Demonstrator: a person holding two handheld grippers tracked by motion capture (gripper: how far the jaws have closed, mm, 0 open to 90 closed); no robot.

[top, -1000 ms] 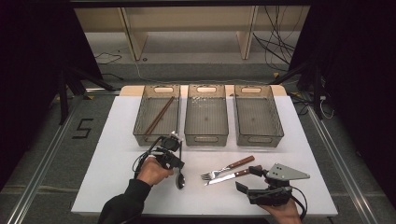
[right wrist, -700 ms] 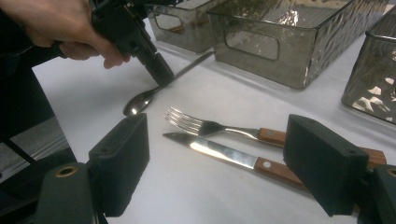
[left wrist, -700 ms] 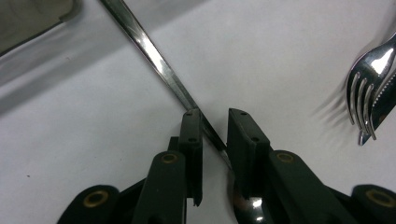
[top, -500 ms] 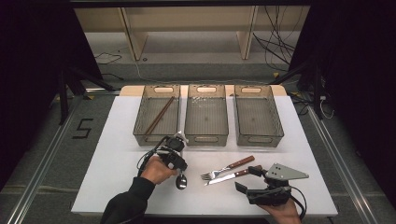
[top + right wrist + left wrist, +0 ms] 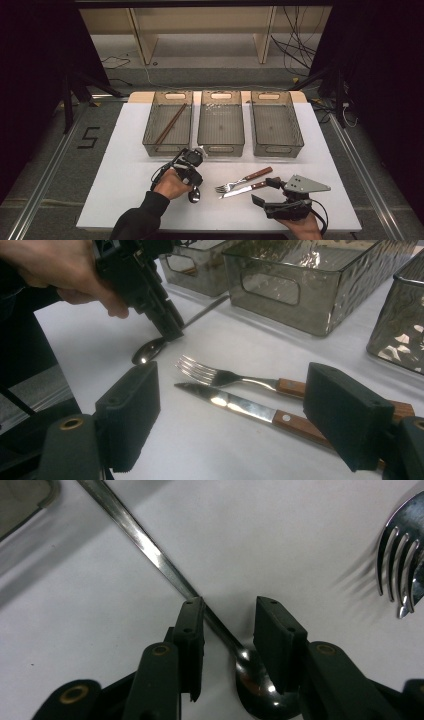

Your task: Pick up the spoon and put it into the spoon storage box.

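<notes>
Hovering low at the table's [image 5: 125, 200] near left edge, left gripper [image 5: 227, 630] with jaws just eased apart, straddling the spoon [image 5: 165, 570] lying flat on white, pads off the handle. Bare room left and right of the cutlery. Counting: one spoon, one fork [image 5: 242, 180], one knife [image 5: 245, 189], three bins [image 5: 220, 148] behind. Far right, right gripper [image 5: 230, 410] spread wide, holding nothing.
</notes>
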